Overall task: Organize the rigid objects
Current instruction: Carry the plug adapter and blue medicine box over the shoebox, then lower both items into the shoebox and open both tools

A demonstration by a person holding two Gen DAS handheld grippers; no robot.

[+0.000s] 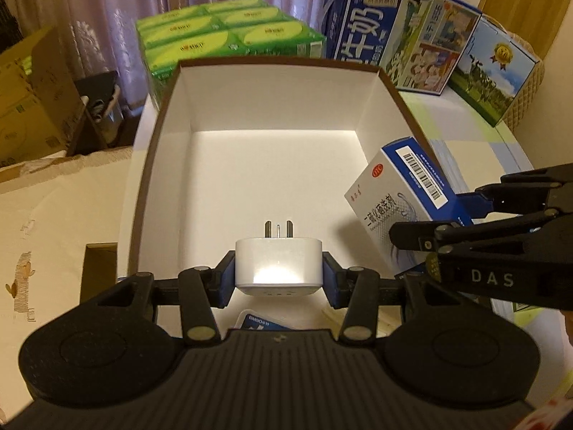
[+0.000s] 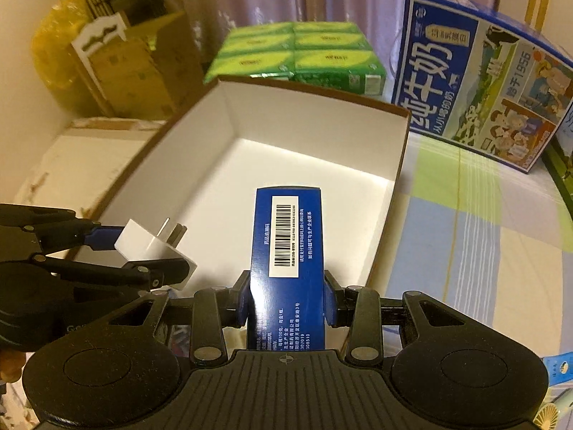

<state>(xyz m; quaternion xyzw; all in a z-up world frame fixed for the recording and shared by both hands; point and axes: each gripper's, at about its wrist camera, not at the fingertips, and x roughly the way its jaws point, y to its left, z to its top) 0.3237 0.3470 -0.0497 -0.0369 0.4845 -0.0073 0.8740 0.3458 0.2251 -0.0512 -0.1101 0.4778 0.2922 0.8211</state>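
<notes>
My left gripper [image 1: 278, 276] is shut on a white plug adapter [image 1: 278, 264], its metal prongs pointing forward over the near end of an open box [image 1: 272, 89] with white inside walls and a brown rim. In the right wrist view the same adapter [image 2: 154, 247] hangs at the left above the box's near left wall. My right gripper [image 2: 288, 295] is shut on a blue and white medicine carton [image 2: 288, 251], barcode side up, over the box [image 2: 322, 136]. In the left wrist view that carton [image 1: 401, 197] is tilted at the box's right wall, with the right gripper [image 1: 444, 215] around it.
Behind the box stand a green shrink-wrapped pack [image 1: 229, 32] and a large blue milk carton case [image 1: 404, 32], plus a smaller blue box [image 1: 497, 71] at the right. Cardboard boxes [image 1: 32, 100] sit off the table's left. A checked cloth [image 2: 483, 233] covers the table at right.
</notes>
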